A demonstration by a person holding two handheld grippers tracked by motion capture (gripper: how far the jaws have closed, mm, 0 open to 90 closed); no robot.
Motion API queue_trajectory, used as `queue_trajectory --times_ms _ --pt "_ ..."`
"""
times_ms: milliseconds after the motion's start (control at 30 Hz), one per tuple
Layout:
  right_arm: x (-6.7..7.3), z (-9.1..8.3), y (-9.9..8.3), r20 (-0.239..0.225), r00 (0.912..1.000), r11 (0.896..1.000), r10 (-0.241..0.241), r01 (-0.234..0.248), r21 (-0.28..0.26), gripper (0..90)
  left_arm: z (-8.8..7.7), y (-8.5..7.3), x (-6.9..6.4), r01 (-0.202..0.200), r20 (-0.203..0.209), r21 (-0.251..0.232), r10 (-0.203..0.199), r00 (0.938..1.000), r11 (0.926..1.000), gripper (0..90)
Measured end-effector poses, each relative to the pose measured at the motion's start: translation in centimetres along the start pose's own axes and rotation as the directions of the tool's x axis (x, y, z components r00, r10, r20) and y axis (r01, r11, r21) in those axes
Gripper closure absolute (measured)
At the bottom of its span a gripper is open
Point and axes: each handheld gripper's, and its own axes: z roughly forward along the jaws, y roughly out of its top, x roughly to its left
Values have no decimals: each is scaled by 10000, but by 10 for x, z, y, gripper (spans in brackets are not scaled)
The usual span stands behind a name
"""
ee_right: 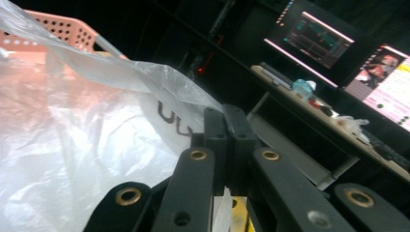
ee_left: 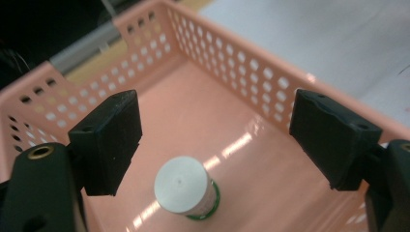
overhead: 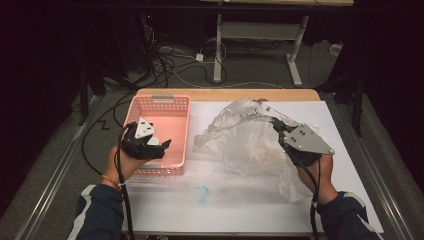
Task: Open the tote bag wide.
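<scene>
High view: the left gripper hovers over the pink basket, jaws spread wide and holding nothing; a small white-lidded cup stands upright on the basket floor below them. The right gripper pinches the edge of a clear plastic bag (jaws fully together), which lies crumpled on the white table beside the basket.

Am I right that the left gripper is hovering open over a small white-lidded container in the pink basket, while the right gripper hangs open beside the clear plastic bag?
Not quite. The right gripper is not open: in the right gripper view its jaws are shut on the clear plastic bag. The rest holds: the left gripper is open above the white-lidded container in the pink basket.
</scene>
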Motion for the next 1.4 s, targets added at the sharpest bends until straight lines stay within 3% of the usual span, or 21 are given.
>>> queue_trajectory --times_ms 100,167,200,333,367,400,433,567,600,633,700,767,833,1000,1100,1133,1167,1200,1300,1333,1400 --pt "-3 -1 -1 65 10000 10000 -15 15 5 900 15 4 7 -111 96 1138 101 9999 9934 181" --pt "-4 -2 -2 100 9999 10000 78 -78 -21 900 25 6 12 -202 -16 2098 210 9998 9775 181" --pt "-4 -2 -3 106 9999 10000 53 -53 -21 900 31 5 17 -106 250 2567 43 9997 9664 189" --pt "-4 -1 -5 49 10000 10000 35 -35 63 900 47 3 28 -147 441 3538 -10 9990 9352 265" --pt "-3 -1 -5 15 10000 10000 25 -25 61 900 47 3 28 -147 441 3538 -10 9990 9352 270" --pt "-3 0 -5 -5 10000 10000 13 -13 43 900 50 2 31 -140 493 3733 -47 9988 9276 304" --pt "-2 0 -5 -41 10000 10000 2 -2 61 900 55 -1 37 -136 862 4049 -233 9960 9143 344" --pt "0 1 -5 -130 9999 10000 -32 33 86 900 61 -2 38 -288 1165 4405 -253 9929 8973 358" --pt "0 1 -5 -187 9998 10000 -11 13 89 900 61 -2 38 -288 1165 4405 -253 9929 8973 387" --pt "0 2 -6 -226 9997 10000 -4 6 89 900 64 -2 37 -482 1313 4641 -149 9912 8845 402" --pt "1 1 -6 -243 9997 9999 -28 31 100 900 66 -2 36 -529 1500 4695 -206 9885 8814 465" --pt "2 1 -6 -272 9996 9999 -45 48 98 900 66 -2 37 -410 1456 4507 -282 9889 8917 471" --pt "1 1 -7 -306 9995 9999 -93 97 110 900 66 -2 36 -411 1401 4495 -249 9898 8924 472" --pt "1 1 -8 -377 9992 9998 -118 124 163 900 57 -1 37 -65 1159 3786 -405 9924 9255 474" --pt "1 0 -8 -387 9992 9998 -73 79 155 900 50 -1 38 73 1033 3389 -449 9936 9408 474" --pt "1 0 -8 -389 9992 9998 -75 81 161 900 50 -1 38 73 1033 3389 -449 9936 9408 475" --pt "1 0 -8 -393 9992 9998 -65 72 168 900 44 -1 39 236 981 2966 -550 9937 9547 475" --pt "1 0 -8 -393 9992 9998 -65 72 168 900 44 -1 39 236 981 2966 -550 9937 9547 475" --pt "1 0 -8 -379 9993 9999 -73 79 151 900 29 -3 40 856 930 1765 -1032 9903 9806 475" --pt "1 0 -8 -394 9992 9999 -42 49 157 900 29 -3 40 856 930 1765 -1032 9903 9806 476" --pt "1 0 -8 -405 9992 9999 -10 17 167 900 21 -4 38 1001 898 1156 -1107 9898 9882 476"
